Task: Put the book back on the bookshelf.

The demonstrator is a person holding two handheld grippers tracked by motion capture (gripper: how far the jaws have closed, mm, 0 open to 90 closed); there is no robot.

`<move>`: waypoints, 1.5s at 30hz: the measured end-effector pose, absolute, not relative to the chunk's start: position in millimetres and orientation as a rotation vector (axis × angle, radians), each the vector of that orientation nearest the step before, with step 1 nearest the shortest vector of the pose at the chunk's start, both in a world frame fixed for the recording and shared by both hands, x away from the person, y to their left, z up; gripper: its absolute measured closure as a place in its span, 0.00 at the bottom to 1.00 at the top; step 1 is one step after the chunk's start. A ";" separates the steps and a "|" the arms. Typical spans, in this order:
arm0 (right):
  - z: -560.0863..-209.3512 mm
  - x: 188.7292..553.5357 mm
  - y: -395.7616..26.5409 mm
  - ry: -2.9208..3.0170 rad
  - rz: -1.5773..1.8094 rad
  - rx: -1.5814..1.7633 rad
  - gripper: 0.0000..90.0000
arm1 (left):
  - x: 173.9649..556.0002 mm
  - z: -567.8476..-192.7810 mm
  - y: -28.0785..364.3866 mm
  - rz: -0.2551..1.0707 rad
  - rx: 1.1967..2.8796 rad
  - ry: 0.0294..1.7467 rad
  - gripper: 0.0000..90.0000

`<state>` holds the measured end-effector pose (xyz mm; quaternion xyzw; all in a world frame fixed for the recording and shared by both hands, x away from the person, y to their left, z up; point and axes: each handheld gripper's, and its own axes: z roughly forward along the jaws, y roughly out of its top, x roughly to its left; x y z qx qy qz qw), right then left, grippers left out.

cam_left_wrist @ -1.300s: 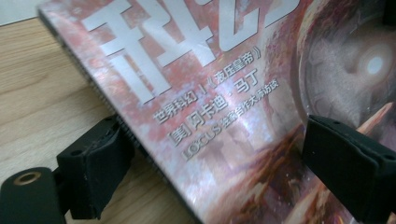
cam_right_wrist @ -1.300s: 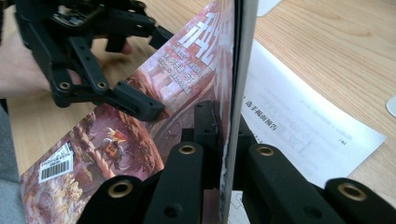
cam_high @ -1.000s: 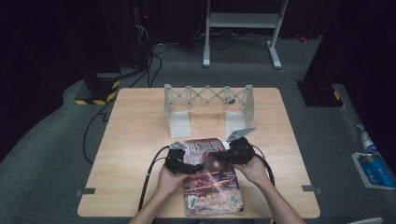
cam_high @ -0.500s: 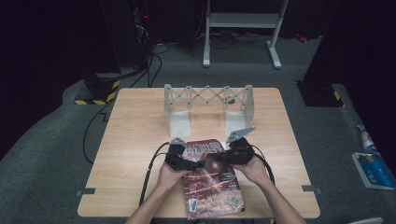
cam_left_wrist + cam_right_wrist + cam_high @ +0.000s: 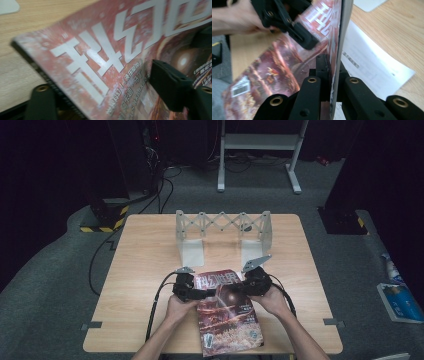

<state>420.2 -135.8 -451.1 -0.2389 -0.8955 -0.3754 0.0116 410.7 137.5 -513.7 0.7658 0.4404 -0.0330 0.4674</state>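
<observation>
Right tool [image 5: 331,82] pinches the magazine's [image 5: 227,317] edge; left tool [image 5: 100,100] straddles its corner.

Overhead light falls on my table [image 5: 150,270]; the room around and beyond is nearly black. Left gripper view: magazine [image 5: 105,57] close, smeared, probably motion blur. Right gripper view sharper, far edges soft.

Left claw [image 5: 200,294] half-closing (jaws just drawing together), right claw [image 5: 241,287] clamped tight, hands side by side.

Folding rack [image 5: 223,227] blocks the table's [image 5: 145,270] far side.
</observation>
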 end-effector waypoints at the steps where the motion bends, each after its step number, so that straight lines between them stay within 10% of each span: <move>1: -454.7 422.5 -135.0 -2.793 -1.154 -0.764 0.97 | 409.6 -512.7 138.2 -0.084 1.870 1.072 0.48; 12: -467.9 428.2 -130.2 -2.831 -1.066 -0.889 0.89 | 406.6 -505.3 140.4 -0.066 1.866 1.082 0.73; 22: -476.7 435.0 -137.3 -2.795 -0.993 -1.181 0.66 | 406.5 -501.5 138.1 -0.047 1.895 1.080 0.75; 45: -499.9 440.5 -149.0 -2.823 -0.880 -1.442 0.99 | 409.0 -500.7 134.8 -0.001 1.960 1.100 0.70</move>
